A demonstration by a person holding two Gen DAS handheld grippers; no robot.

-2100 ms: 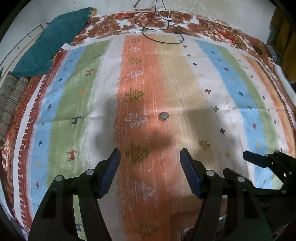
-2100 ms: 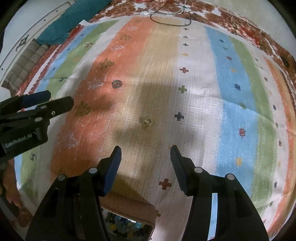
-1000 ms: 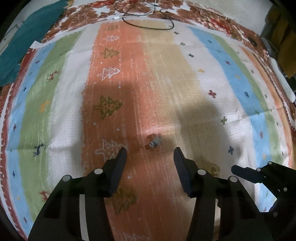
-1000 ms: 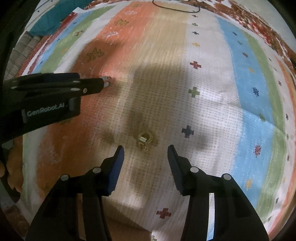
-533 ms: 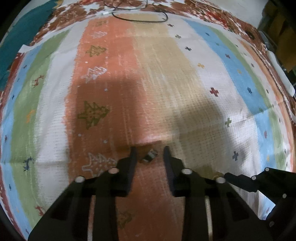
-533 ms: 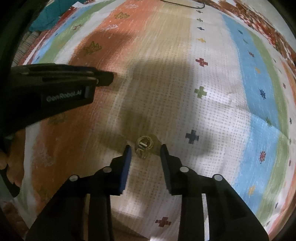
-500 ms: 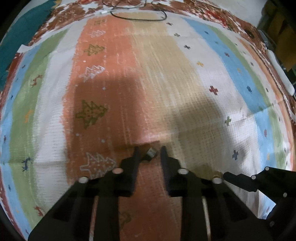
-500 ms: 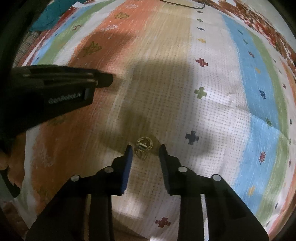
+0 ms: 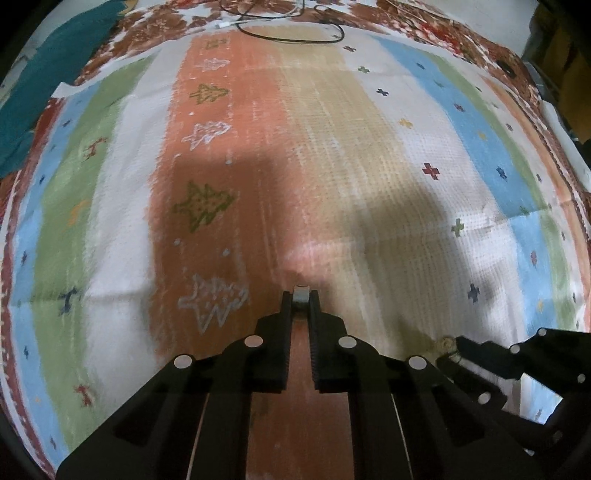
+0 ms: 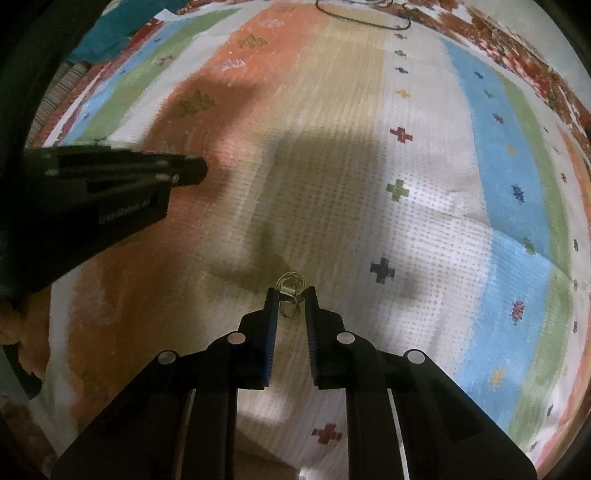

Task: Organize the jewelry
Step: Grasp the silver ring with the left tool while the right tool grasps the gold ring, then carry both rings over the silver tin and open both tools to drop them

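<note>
Broad striped woven cloth [image 9: 332, 155] lies flat and bare ahead of both grippers, open to passage; the black left gripper [image 10: 192, 171] juts in left of the right gripper [image 10: 290, 299], near but apart; a black looped cable [image 9: 291, 35] lies at the cloth's far edge; folded teal fabric [image 9: 44, 74] borders the cloth's far-left corner.

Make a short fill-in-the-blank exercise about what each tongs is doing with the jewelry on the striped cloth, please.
1. The left tongs are shut on a small ______ ring.
2. The gold ring sits between the fingers of the ______ tongs.
3. Under the left tongs, the striped cloth has an ______ stripe with tree figures.
4. At the far edge of the cloth lies a black ______.

Missing words: silver; right; orange; cable
</note>
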